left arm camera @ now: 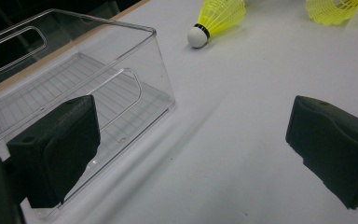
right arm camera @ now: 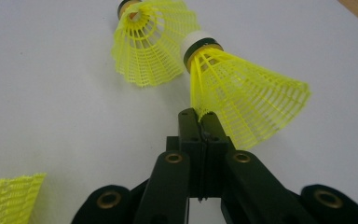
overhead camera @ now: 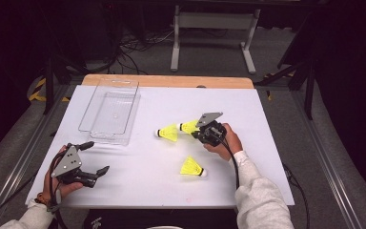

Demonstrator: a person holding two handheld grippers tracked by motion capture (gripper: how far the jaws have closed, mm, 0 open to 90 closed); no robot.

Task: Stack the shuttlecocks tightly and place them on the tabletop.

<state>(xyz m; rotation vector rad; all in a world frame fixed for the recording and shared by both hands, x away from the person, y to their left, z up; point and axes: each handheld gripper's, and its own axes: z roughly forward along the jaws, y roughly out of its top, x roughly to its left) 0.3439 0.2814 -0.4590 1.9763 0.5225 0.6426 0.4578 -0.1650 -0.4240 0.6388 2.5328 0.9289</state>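
Observation:
Three yellow mesh shuttlecocks are on the white table (overhead camera: 138,186). My right gripper (overhead camera: 201,130) (right arm camera: 199,116) is shut on the skirt rim of one shuttlecock (overhead camera: 189,126) (right arm camera: 244,95), whose cork points away from the jaws. A second shuttlecock (overhead camera: 167,133) (right arm camera: 151,42) (left arm camera: 216,17) lies just beyond it, almost touching. The third shuttlecock (overhead camera: 191,168) (right arm camera: 9,198) lies nearer the front edge. At the front left corner my left gripper (overhead camera: 96,158) (left arm camera: 196,149) is held with its jaws wide open and nothing between them. Beside its left jaw is an empty clear plastic container (overhead camera: 109,109) (left arm camera: 74,84).
The clear container stands at the table's back left, with a wooden strip (overhead camera: 171,81) along the far edge behind it. A white table frame (overhead camera: 214,33) and cables lie on the floor beyond. The skirt of another shuttlecock (left arm camera: 335,9) shows in the left gripper view.

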